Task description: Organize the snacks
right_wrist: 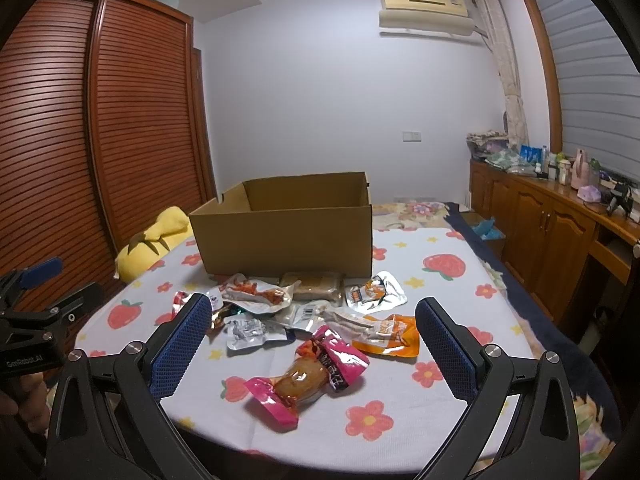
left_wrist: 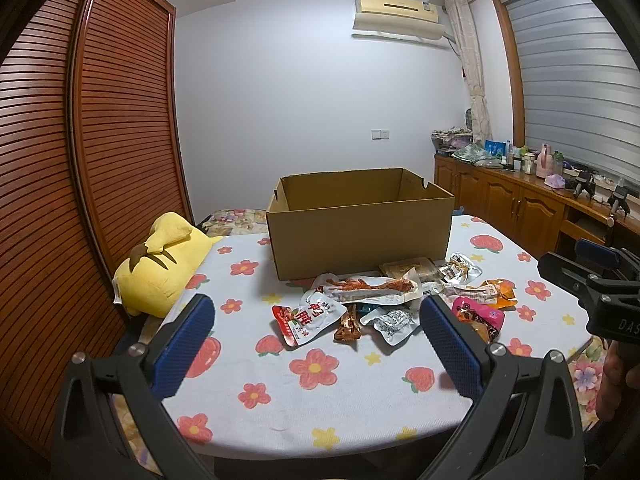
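Observation:
An open cardboard box (left_wrist: pixel 360 236) stands on the flowered table (left_wrist: pixel 320 392); it also shows in the right wrist view (right_wrist: pixel 284 240). Several snack packets lie in a pile before it: a red-and-white packet (left_wrist: pixel 308 318), a chicken-foot packet (left_wrist: pixel 372 288), a silver packet (left_wrist: pixel 394 322), a pink packet (right_wrist: pixel 316 372), an orange packet (right_wrist: pixel 392 334). My left gripper (left_wrist: pixel 316 320) is open and empty, above the table just short of the pile. My right gripper (right_wrist: pixel 314 328) is open and empty, with the pink packet between and below its fingers.
A yellow plush toy (left_wrist: pixel 160 268) lies at the table's left edge. A slatted wooden wardrobe (left_wrist: pixel 80 160) stands on the left. A wooden cabinet (right_wrist: pixel 560 232) with bottles and clutter runs along the right wall. The other gripper shows at each view's side.

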The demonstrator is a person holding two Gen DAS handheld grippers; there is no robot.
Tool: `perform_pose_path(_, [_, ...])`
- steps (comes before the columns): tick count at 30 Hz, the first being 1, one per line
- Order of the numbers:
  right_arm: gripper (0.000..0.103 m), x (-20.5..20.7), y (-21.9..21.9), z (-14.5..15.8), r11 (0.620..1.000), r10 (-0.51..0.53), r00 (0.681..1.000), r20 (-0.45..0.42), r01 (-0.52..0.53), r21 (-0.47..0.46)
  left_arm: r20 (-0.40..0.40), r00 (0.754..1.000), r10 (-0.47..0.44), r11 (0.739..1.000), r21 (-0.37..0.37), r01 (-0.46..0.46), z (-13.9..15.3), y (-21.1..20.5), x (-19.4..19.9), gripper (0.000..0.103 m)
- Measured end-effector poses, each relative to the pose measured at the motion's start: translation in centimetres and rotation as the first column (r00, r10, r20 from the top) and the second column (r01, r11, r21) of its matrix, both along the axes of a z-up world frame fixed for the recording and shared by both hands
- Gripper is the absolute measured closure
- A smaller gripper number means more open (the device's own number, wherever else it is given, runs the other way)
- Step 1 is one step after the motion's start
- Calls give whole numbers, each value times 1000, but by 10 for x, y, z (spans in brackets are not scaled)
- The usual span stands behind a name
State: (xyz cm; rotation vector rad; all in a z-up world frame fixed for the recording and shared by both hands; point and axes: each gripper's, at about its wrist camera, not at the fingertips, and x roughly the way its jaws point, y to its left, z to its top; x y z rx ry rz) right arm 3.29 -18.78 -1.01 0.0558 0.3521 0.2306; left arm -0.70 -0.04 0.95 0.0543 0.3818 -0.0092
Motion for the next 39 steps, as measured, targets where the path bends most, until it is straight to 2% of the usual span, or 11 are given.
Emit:
perform_pose_path(26, [0,-1,0,-1,1000,1,1000,-2,-1,-2,-7,1000,-7,1000,0,7,2,-1,0,0])
perform_pose_path(33, [0,11,6,-10,999,52,998,-47,-52,-8,-64,998,-9,1000,-14,8,-20,10,19,0])
perform_pose_path(39, [11,35,14,-30,992,119,984,-130,-124,-30,-115,993,-13,1000,-15,11,-40,19,41,0])
